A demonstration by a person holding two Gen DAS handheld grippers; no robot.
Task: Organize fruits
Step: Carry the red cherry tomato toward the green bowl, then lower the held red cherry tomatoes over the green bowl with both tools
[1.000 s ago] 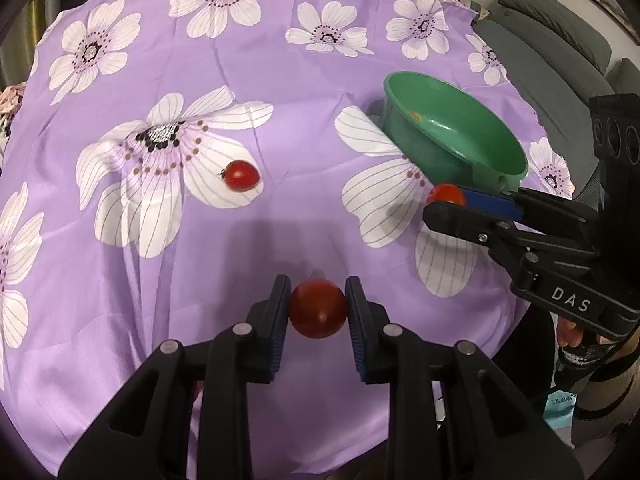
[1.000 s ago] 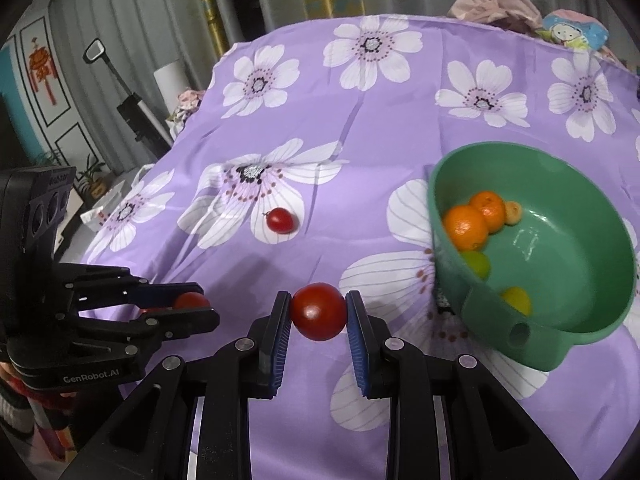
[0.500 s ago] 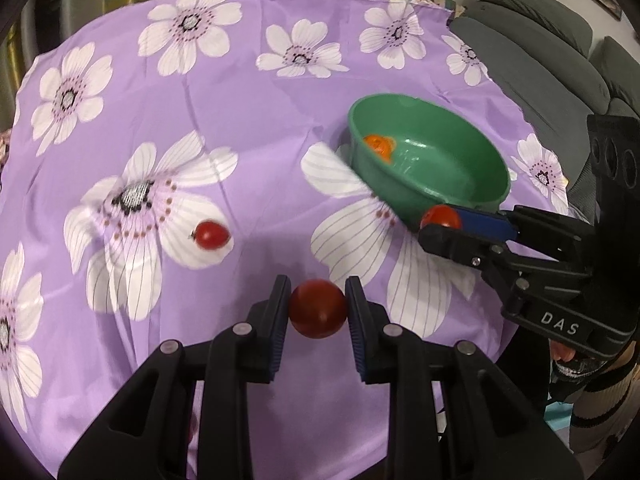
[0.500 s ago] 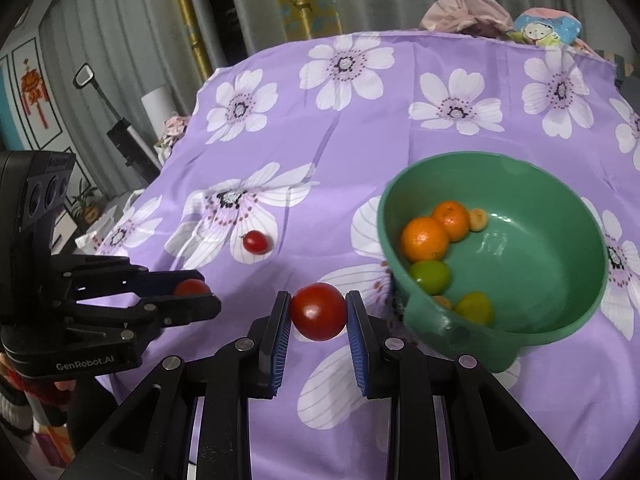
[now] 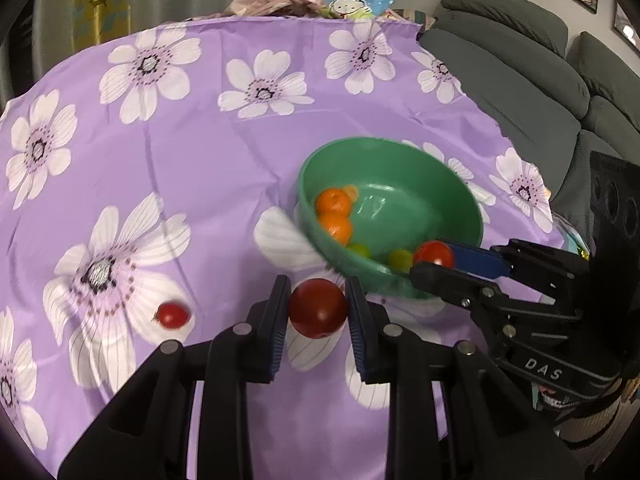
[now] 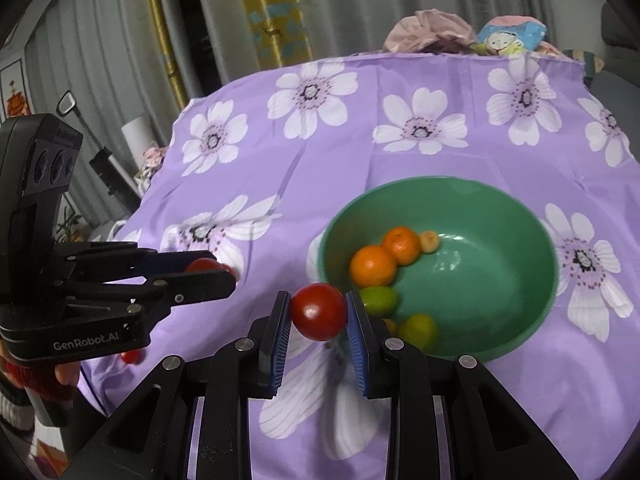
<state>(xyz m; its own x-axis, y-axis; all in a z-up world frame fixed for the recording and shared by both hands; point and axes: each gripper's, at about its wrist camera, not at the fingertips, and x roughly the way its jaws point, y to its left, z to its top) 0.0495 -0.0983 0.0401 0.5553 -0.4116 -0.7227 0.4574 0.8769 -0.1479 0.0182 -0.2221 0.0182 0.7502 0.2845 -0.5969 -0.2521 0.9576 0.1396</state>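
My left gripper point(image 5: 318, 307) is shut on a red tomato point(image 5: 319, 308), held above the cloth just left of the green bowl point(image 5: 448, 176). My right gripper point(image 6: 319, 312) is shut on another red tomato point(image 6: 319, 311) at the bowl's near-left rim point(image 6: 520, 344); it also shows in the left wrist view point(image 5: 434, 255). The bowl holds two oranges point(image 6: 373, 265), green fruits point(image 6: 378, 299) and a small yellowish one point(image 6: 430, 241). A small red tomato point(image 5: 173, 315) lies on the cloth to the left.
The table wears a purple cloth with white flowers point(image 5: 224, 148). A grey sofa point(image 5: 532, 72) stands to the right. Bundled cloth and a cartoon-printed bag point(image 6: 508, 38) lie at the far edge. Curtains hang behind.
Both grippers have risen and moved toward the bowl with their tomatoes. The right tomato now sits at the bowl's rim. The small tomato on the cloth has not moved.
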